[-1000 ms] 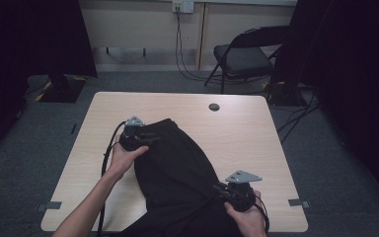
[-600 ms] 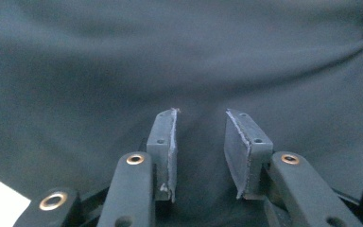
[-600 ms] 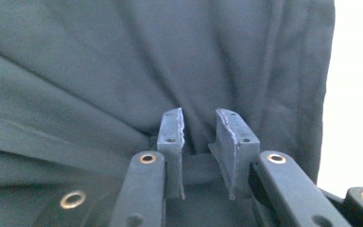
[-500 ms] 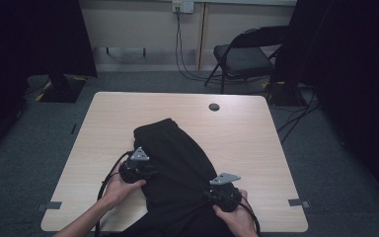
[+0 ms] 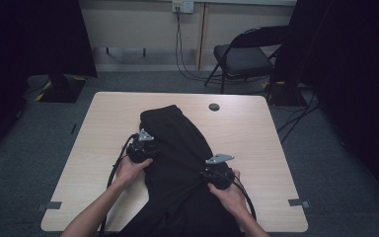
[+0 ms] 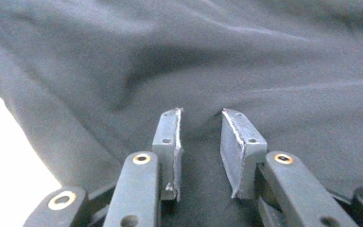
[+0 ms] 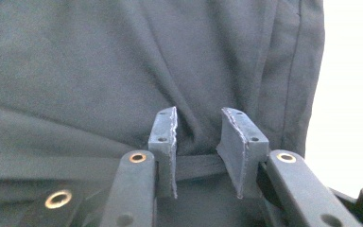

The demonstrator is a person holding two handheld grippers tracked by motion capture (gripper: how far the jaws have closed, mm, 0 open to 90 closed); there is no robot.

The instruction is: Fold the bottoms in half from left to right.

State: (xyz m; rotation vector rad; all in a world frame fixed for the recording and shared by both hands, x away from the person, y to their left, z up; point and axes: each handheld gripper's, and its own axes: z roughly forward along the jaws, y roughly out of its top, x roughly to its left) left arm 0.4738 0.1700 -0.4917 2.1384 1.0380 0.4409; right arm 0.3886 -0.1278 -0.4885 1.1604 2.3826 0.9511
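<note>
High view, left to right. The table [image 5: 103, 128] carries a black garment [image 5: 177, 148] that runs from its far middle toward the near edge, where the cloth hangs over the rim. The left gripper [image 5: 141, 148] sits at the garment's left edge, held by the left hand [image 5: 131, 170], with its cable looping back along the forearm. The right gripper [image 5: 217, 173] sits at the garment's right edge, nearer the person, in the right hand [image 5: 231, 193]. A round grommet [image 5: 214, 106] lies in the tabletop beyond the cloth, and a chair [image 5: 246, 54] stands behind the table at far right. From this height the jaws of neither gripper can be made out.

Left gripper view. The left gripper [image 6: 201, 151] shows its two jaws standing apart, with dark cloth [image 6: 217, 71] lying in the gap and beyond; the pads do not press it. Bare tabletop appears as a bright patch at lower left.

Right gripper view. The right gripper [image 7: 198, 151] likewise has its jaws apart, having just been opening; a folded band of cloth [image 7: 123, 71] crosses between them, unpinched. A seamed edge of the garment runs down the right, with bright tabletop past it.
</note>
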